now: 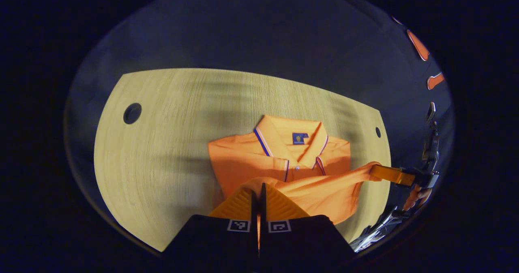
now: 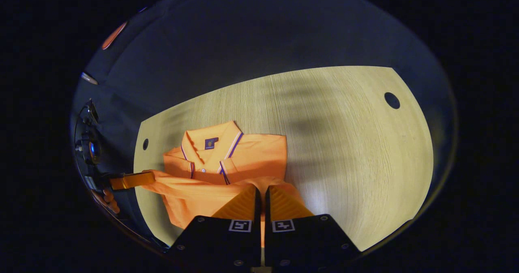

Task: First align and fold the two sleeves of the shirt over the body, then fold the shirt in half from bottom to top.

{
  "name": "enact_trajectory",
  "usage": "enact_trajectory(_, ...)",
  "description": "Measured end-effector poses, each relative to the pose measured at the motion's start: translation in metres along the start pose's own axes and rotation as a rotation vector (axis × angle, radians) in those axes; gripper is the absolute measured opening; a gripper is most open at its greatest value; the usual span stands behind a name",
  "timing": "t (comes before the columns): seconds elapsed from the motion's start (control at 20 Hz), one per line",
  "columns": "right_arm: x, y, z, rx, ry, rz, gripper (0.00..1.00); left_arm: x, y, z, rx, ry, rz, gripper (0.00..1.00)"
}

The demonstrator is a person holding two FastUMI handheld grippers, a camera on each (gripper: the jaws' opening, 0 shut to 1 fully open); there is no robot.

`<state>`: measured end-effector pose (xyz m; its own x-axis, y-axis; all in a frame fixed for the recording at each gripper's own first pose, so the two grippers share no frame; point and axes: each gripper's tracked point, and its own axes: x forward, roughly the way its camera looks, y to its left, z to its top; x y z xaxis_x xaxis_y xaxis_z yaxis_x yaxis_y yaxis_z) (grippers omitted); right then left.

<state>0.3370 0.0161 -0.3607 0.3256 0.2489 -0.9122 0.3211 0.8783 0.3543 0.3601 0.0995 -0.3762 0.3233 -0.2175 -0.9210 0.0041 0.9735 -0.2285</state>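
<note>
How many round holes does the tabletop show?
2. One large hole sits near the table's far left corner in the left gripper view; a smaller hole sits near the far right edge, beyond the shirt. Others may hide under the shirt.

I count one shirt (image 1: 279, 159) (its collar (image 1: 290, 137) at the far end), lying on one bench (image 1: 170, 143). The bench has two round holes: one (image 1: 132, 113) near its left far corner and one (image 1: 378, 132) near its right, as the left gripper view shows them. I have two grippers: the left gripper (image 1: 258, 192) and the right gripper (image 2: 260, 194). I see one hand (image 1: 417, 196), at the right gripper's handle.
</note>
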Motion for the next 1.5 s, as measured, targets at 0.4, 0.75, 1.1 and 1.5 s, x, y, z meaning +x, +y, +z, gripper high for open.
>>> enact_trajectory(0.4, -0.009, 0.01, 0.077, 0.159, -0.253, 0.141, 0.29, -0.023, -0.005, 0.065, -0.064, -0.351, -0.014, 0.74)
enact_trajectory(0.75, -0.077, 0.003, 0.086, -0.104, -0.504, 0.023, 0.76, -0.097, -0.011, 0.078, 0.013, -0.541, 0.058, 0.96)
enact_trajectory(1.1, -0.165, 0.023, 0.084, -0.243, -0.734, -0.009, 0.94, -0.173, -0.036, 0.058, 0.101, -0.73, 0.122, 0.96)
enact_trajectory(1.5, -0.253, 0.04, 0.058, -0.365, -0.943, -0.112, 0.96, -0.266, -0.063, 0.015, 0.133, -0.912, 0.108, 0.95)
